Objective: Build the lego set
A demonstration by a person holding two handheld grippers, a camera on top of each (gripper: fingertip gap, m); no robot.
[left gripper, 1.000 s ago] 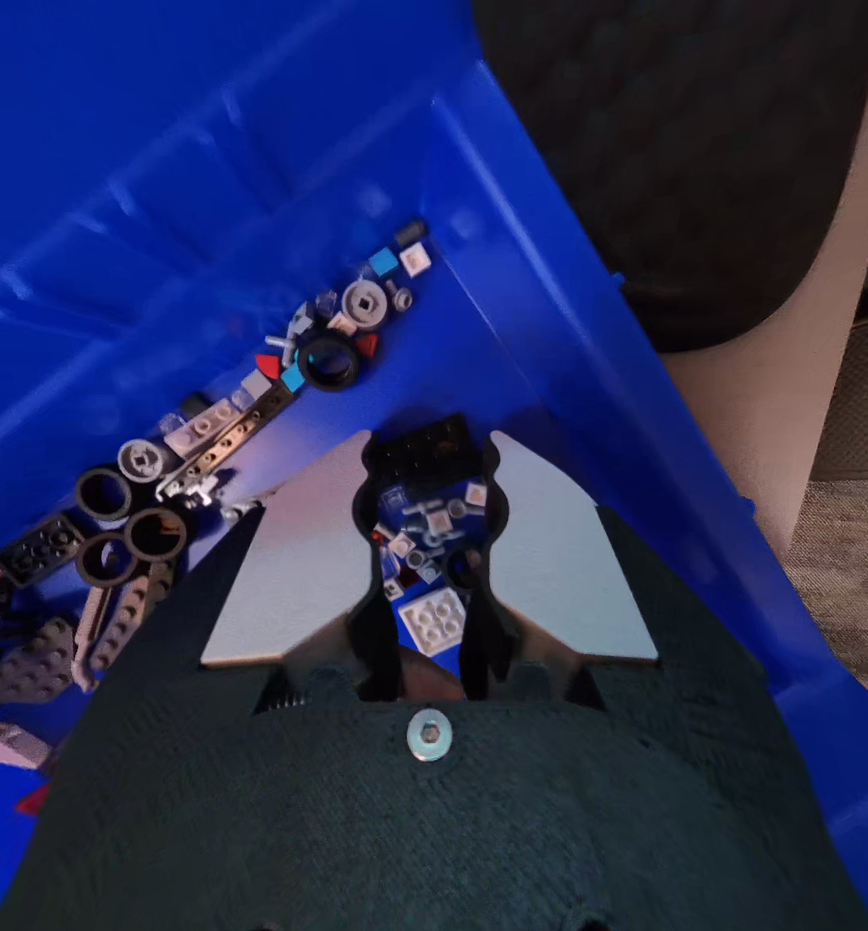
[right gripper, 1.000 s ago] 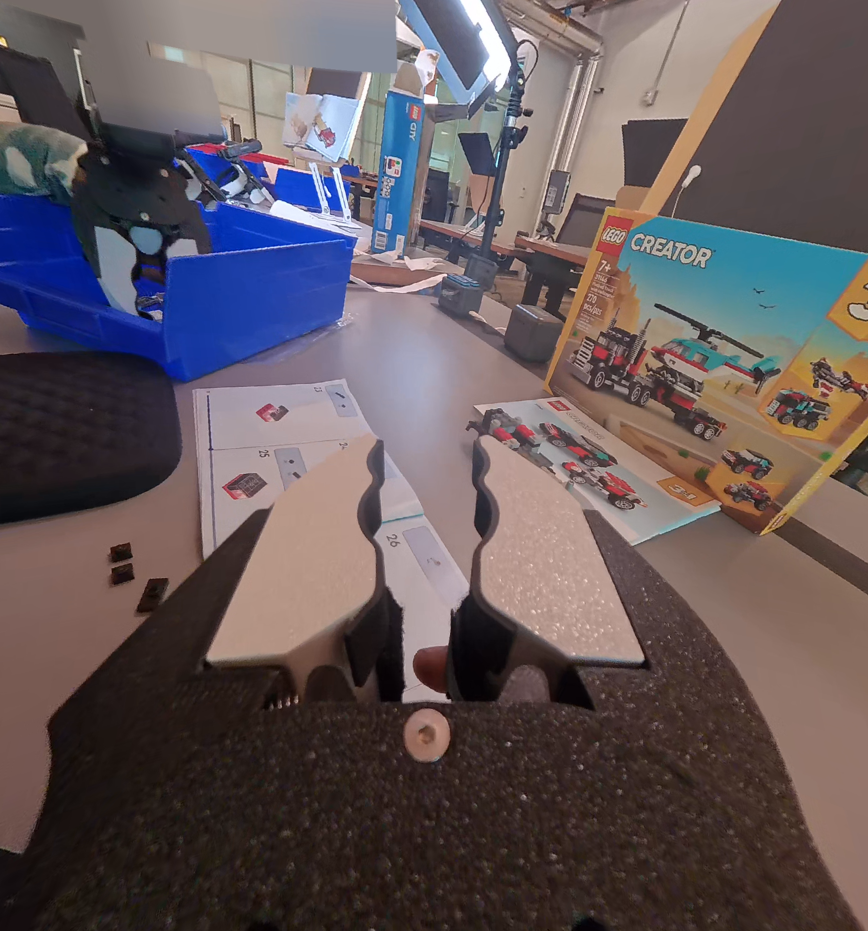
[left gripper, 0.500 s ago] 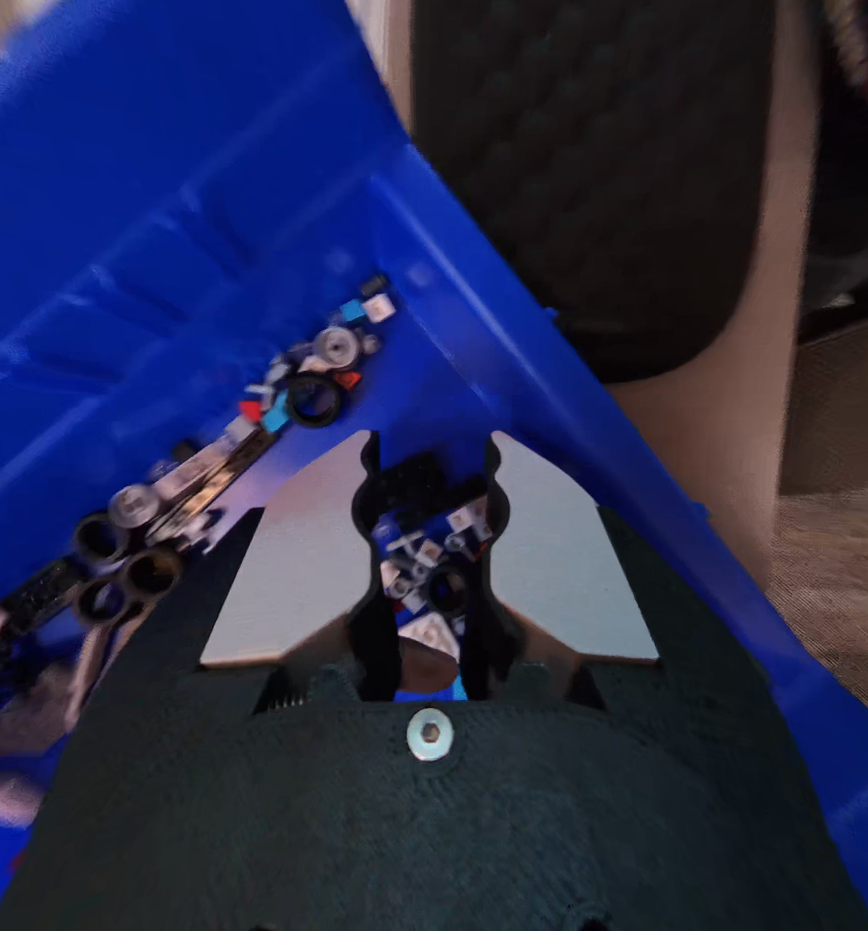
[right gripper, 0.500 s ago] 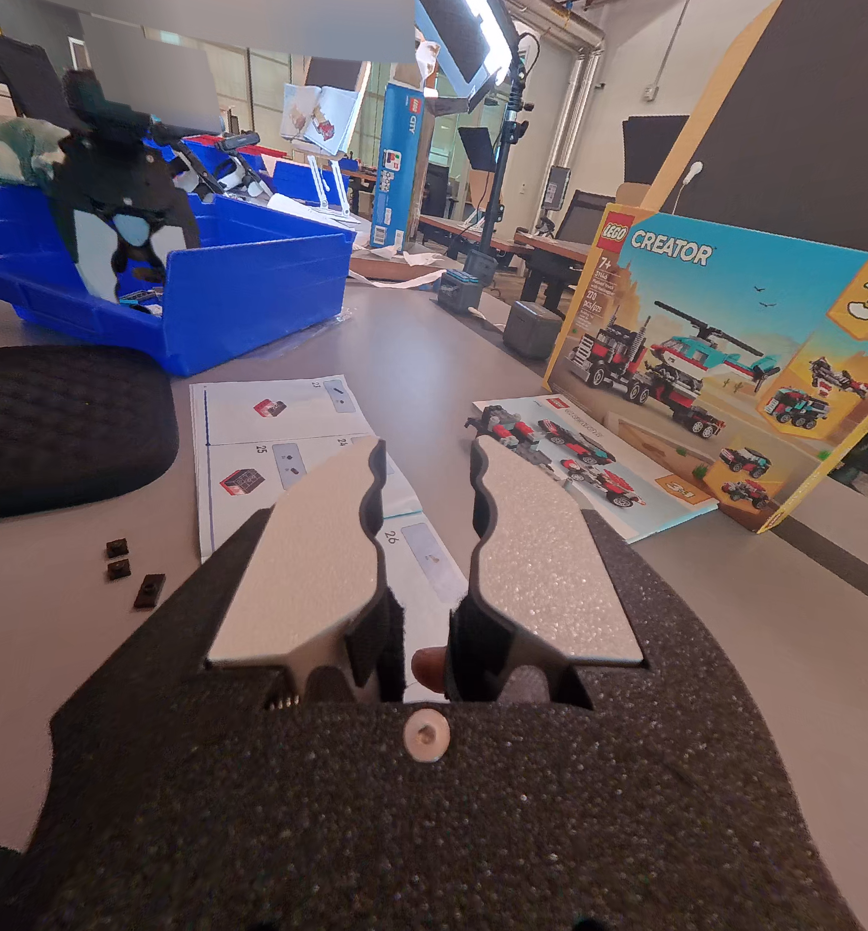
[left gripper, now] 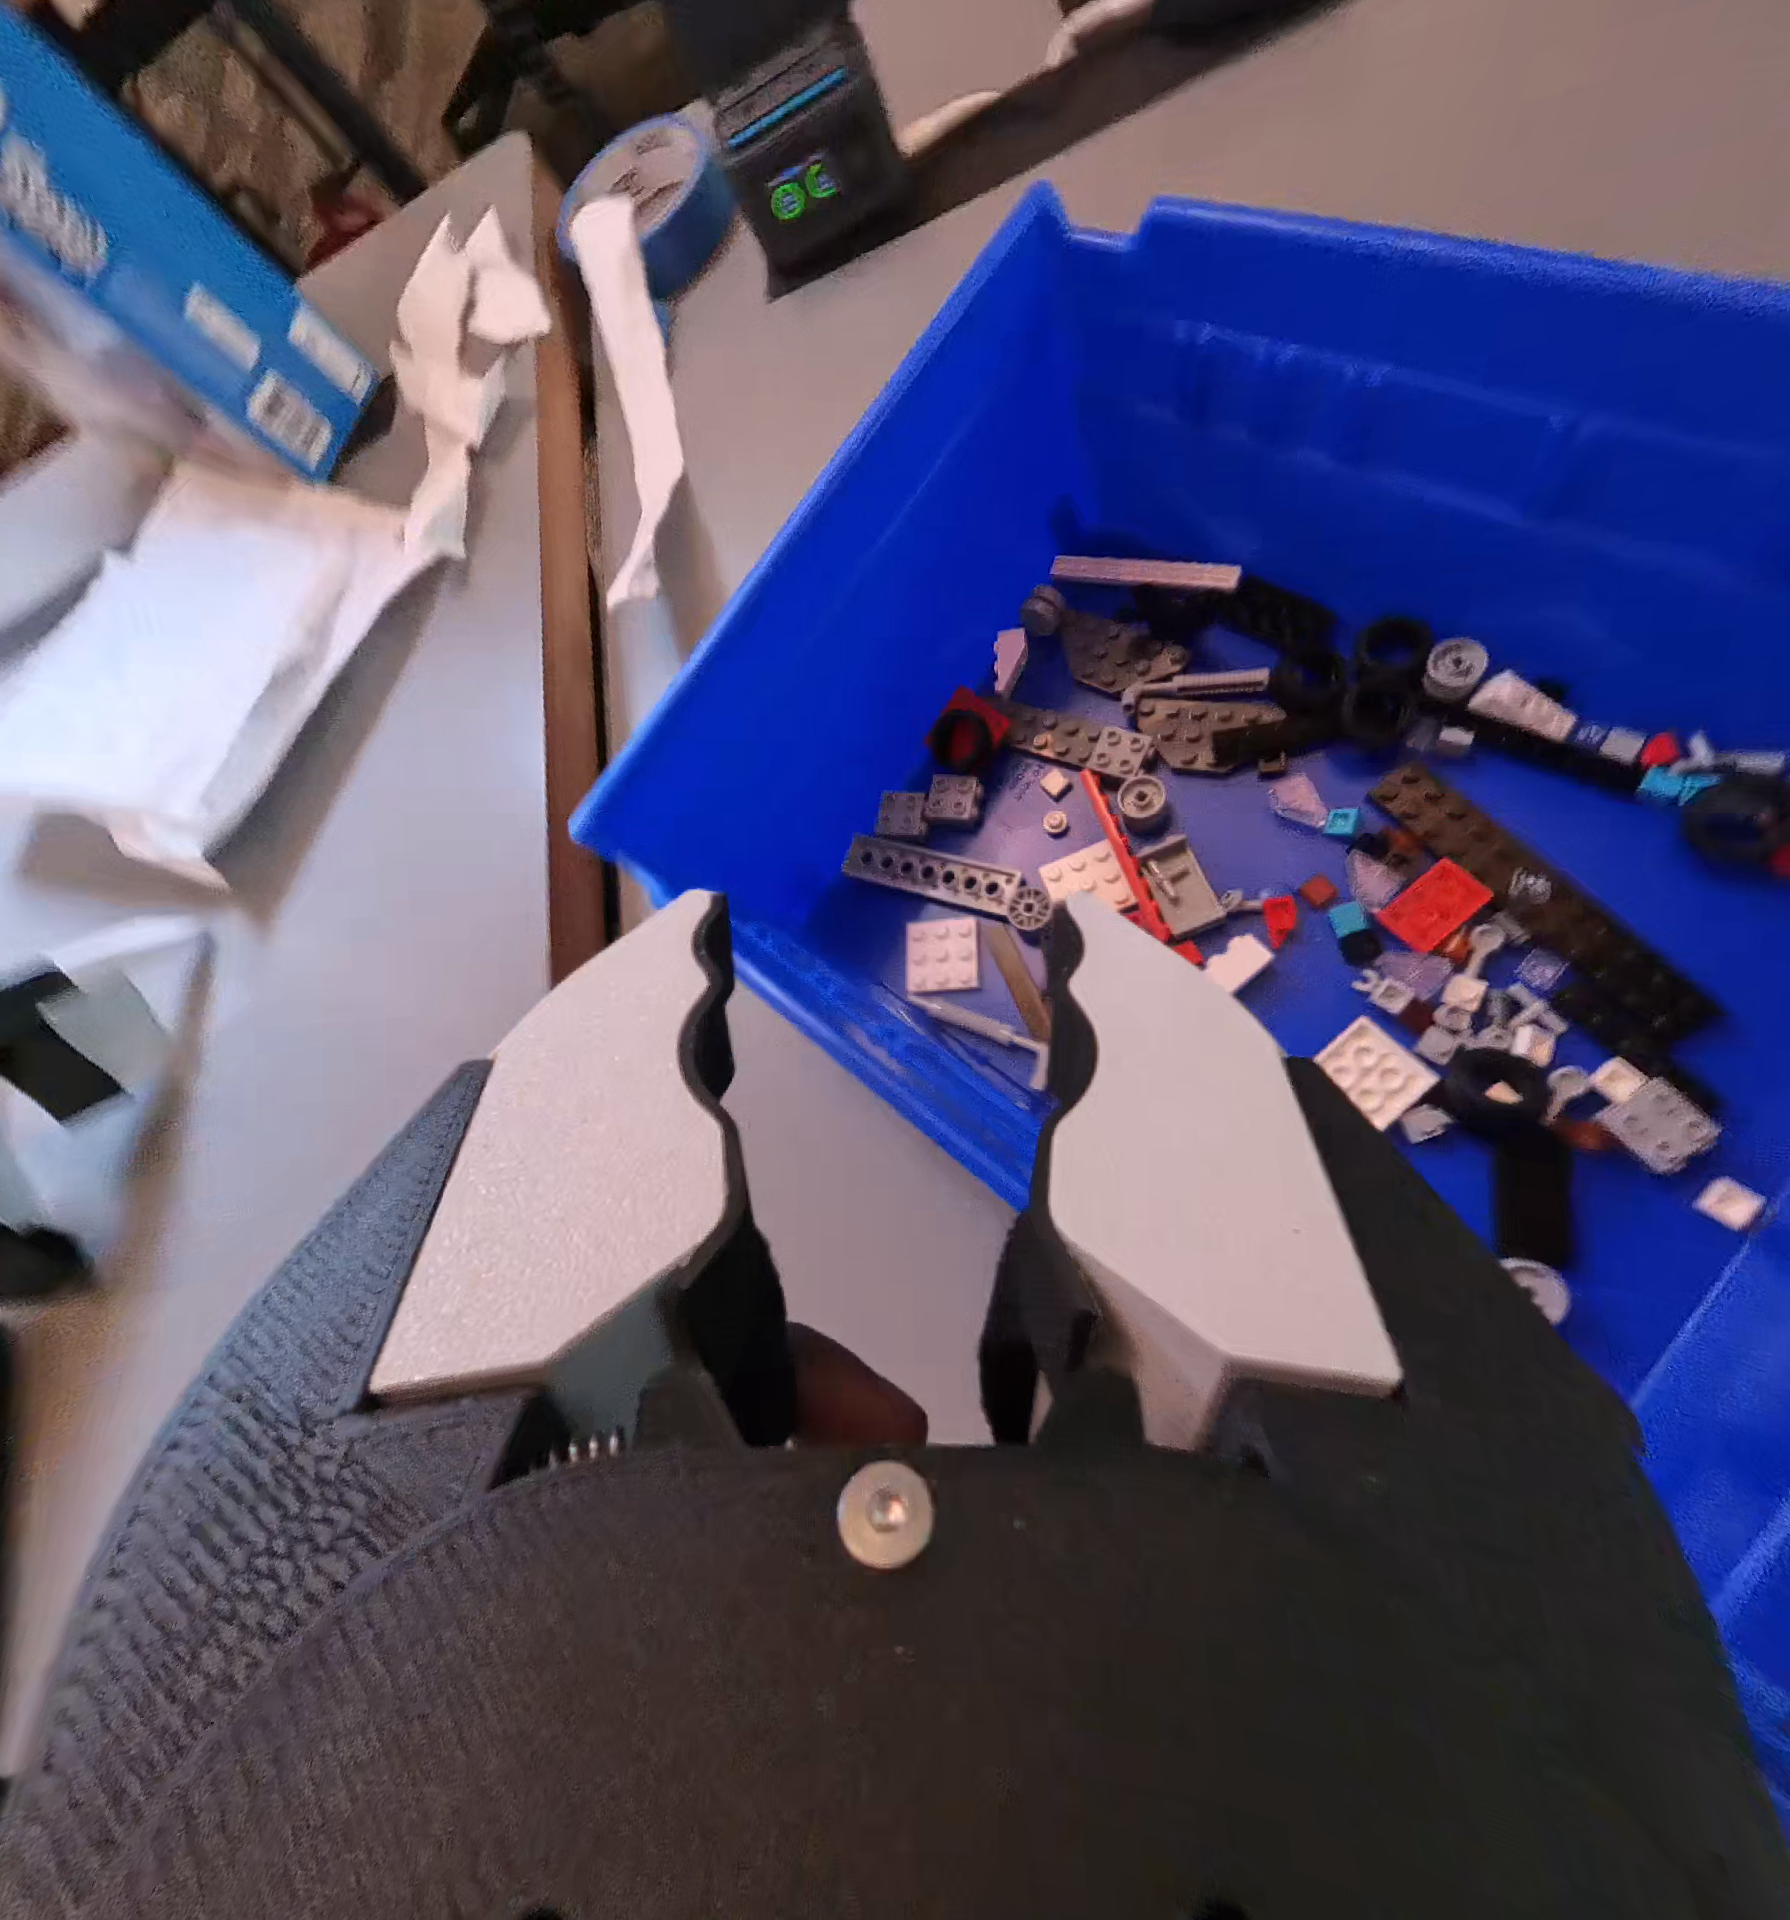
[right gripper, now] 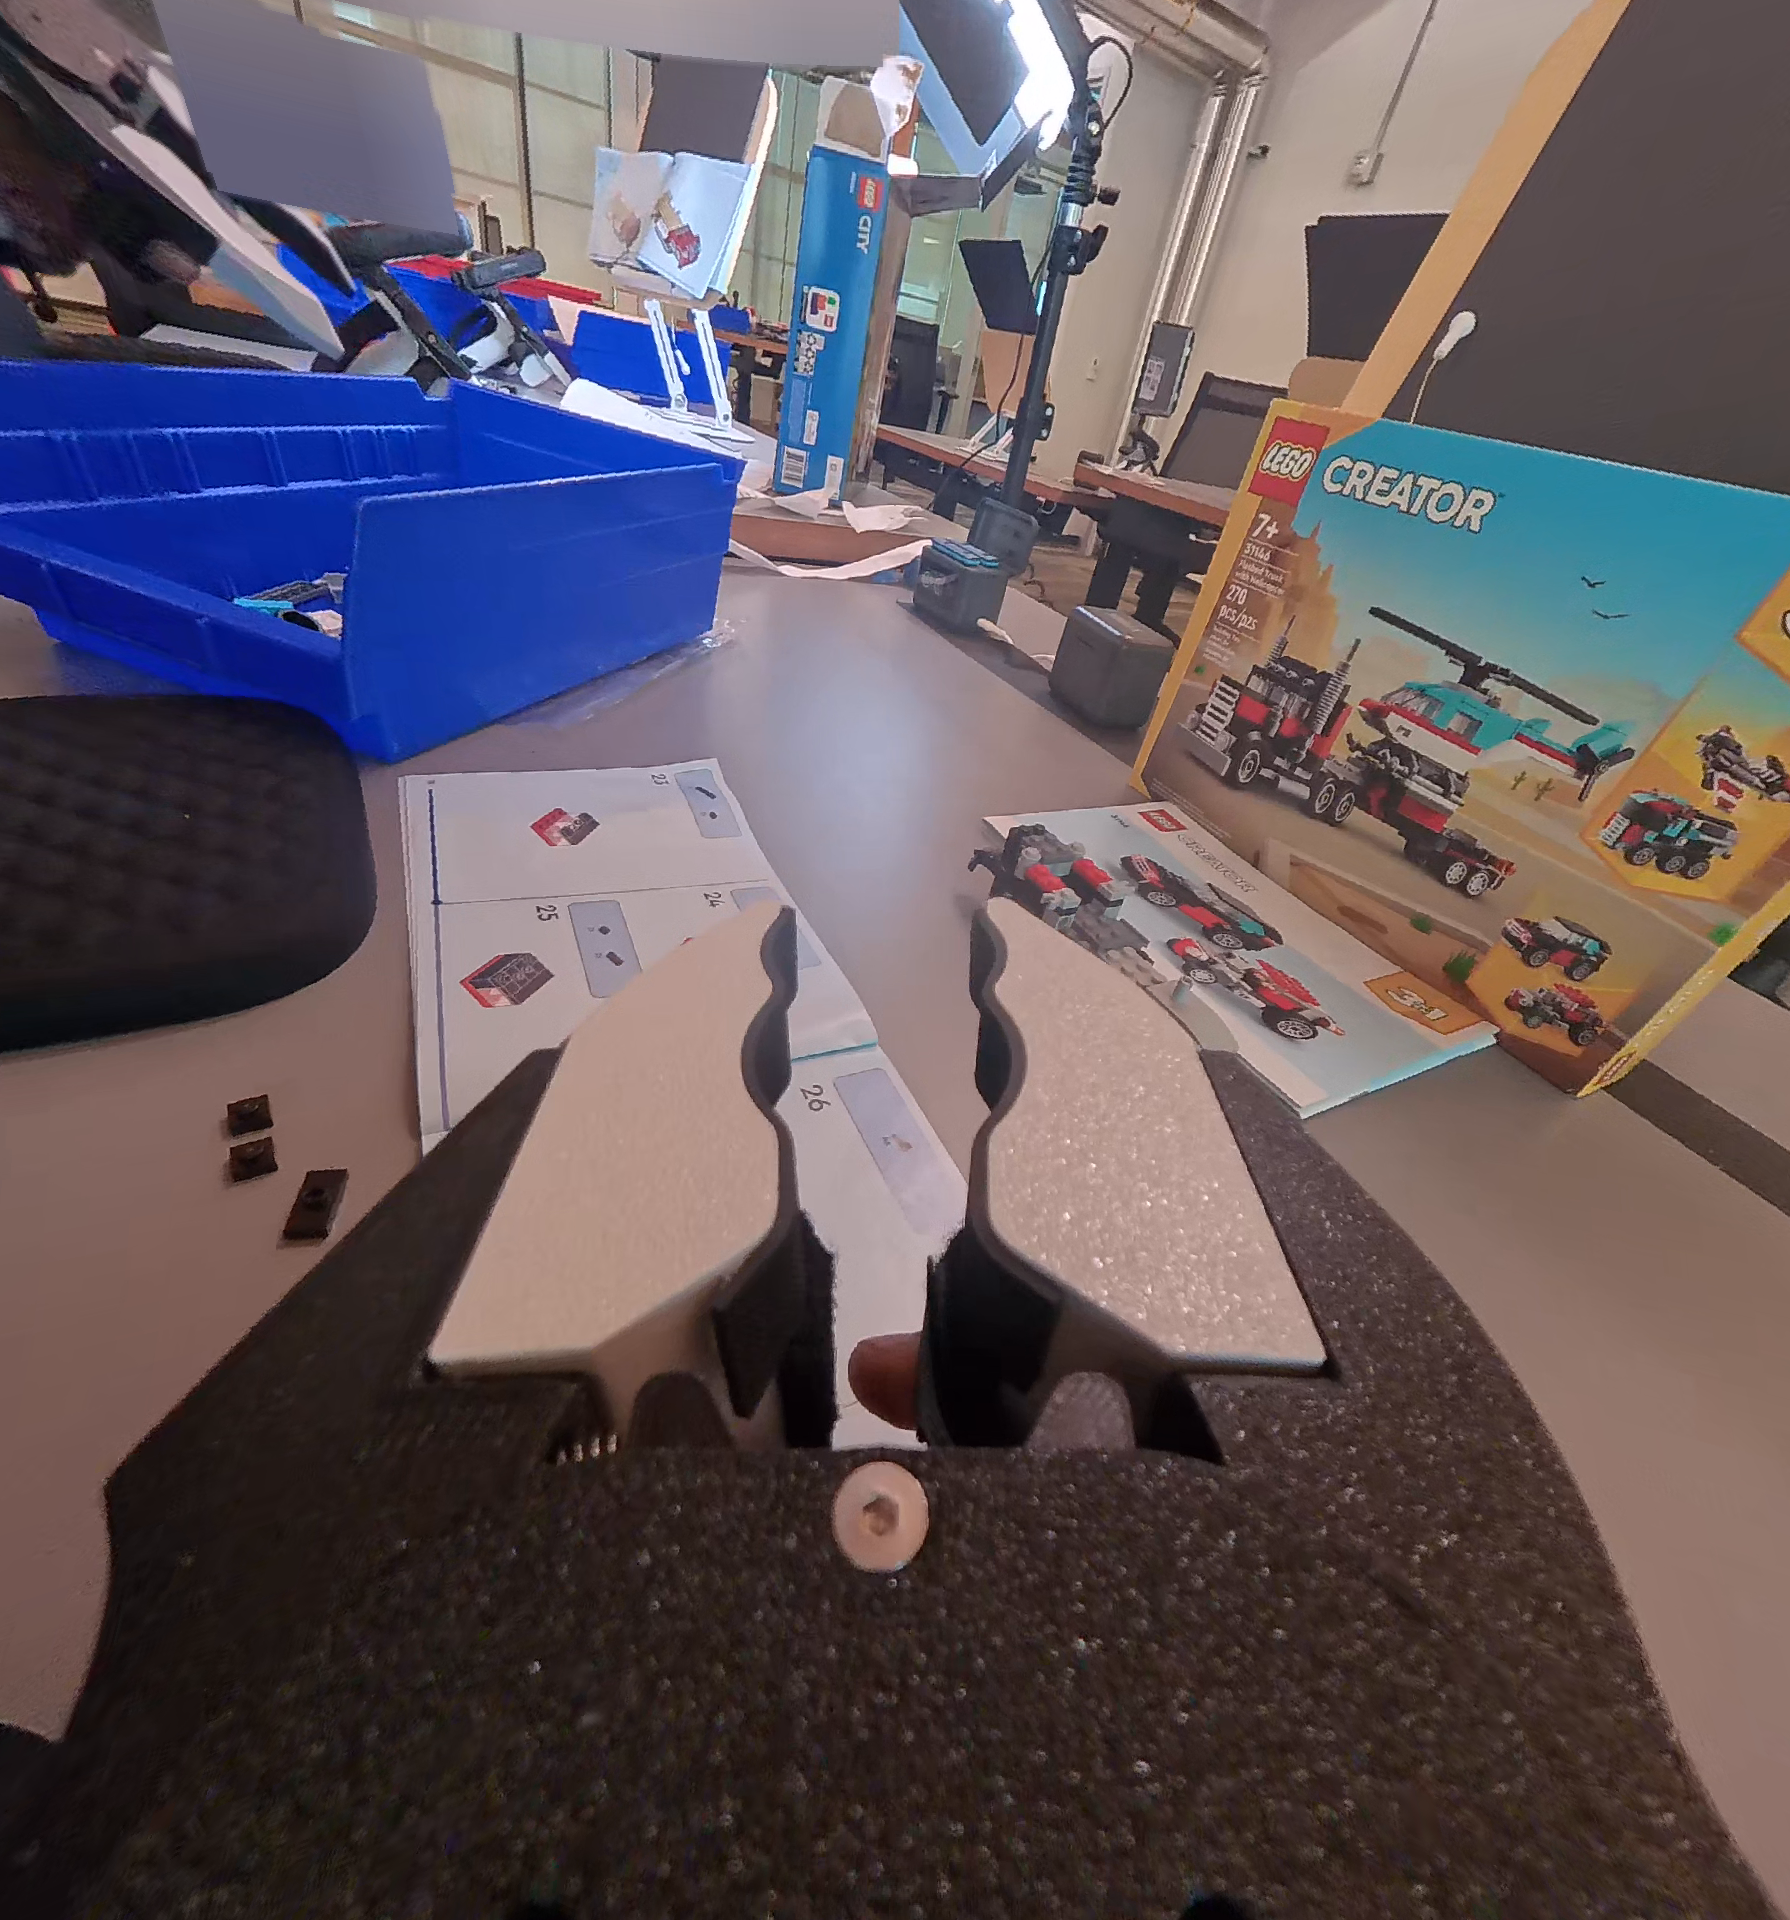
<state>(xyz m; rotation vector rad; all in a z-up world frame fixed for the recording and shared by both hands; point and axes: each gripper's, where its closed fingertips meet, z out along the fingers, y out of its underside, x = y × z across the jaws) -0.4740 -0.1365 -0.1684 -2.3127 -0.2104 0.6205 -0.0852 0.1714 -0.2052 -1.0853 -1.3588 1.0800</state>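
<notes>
A blue bin holds many loose Lego pieces: black plates, grey plates, tyres, red and white bits. My left gripper is open and empty, above the bin's near rim and the grey table. It shows blurred at the top left of the right wrist view, above the bin. My right gripper is open and empty, low over an open instruction booklet. Three small black pieces lie on the table to its left.
A black textured mat lies left of the booklet. A second booklet and the upright Lego box stand on the right. A tall blue box, crumpled white paper and blue tape lie beyond the bin. The gap from one gripper's tips to the other's is roughly 50 centimetres.
My left gripper has lifted out of the bin and swung toward its rim, and its jaws stand wider. The black piece seen at its tips is gone from there. The right gripper has barely moved.
</notes>
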